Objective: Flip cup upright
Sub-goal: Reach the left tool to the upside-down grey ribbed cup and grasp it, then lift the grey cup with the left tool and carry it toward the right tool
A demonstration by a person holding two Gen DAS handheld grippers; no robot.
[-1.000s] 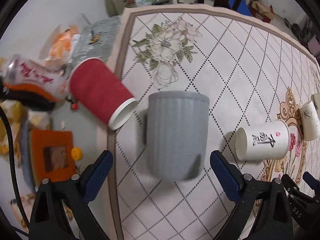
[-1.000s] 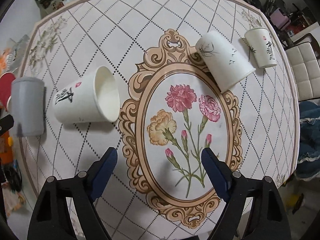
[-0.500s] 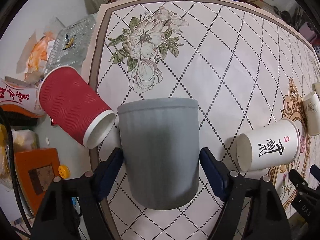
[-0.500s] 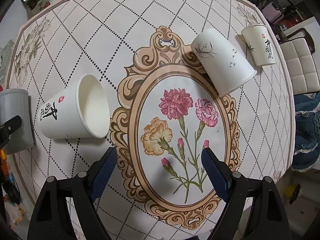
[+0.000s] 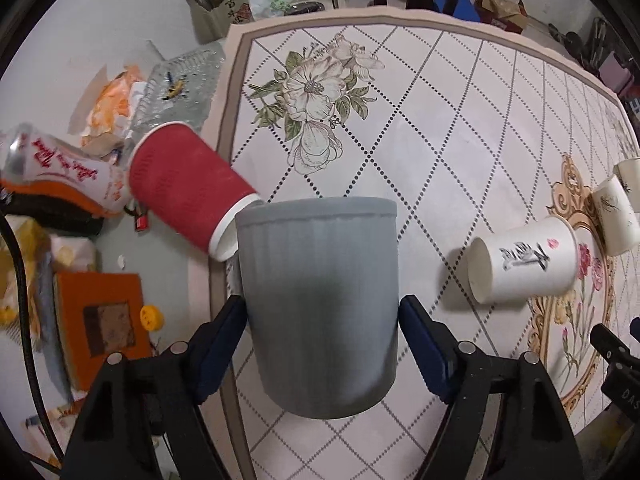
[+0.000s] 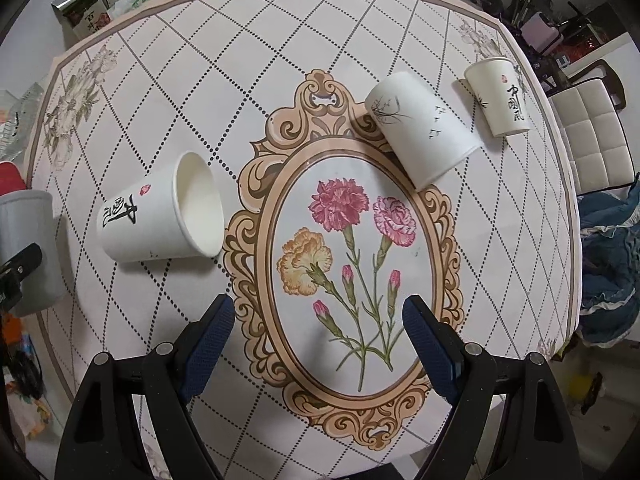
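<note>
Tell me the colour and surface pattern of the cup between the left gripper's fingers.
Plain grey with faint vertical ribs on the cup; the left wrist view shows it best.

grey cup (image 5: 320, 304) hides part of red cup (image 5: 188, 188) rim; the grey cup's mouth faces away, interior unseen.

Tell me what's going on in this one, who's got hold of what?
A person is working with two handheld grippers over a table with several cups on it. The left gripper is closed on the grey ribbed cup, one finger on each side. A red cup lies on its side just behind it, and a white cup with calligraphy lies tipped over nearby. The right gripper hangs open above the flower medallion, holding nothing.
</note>
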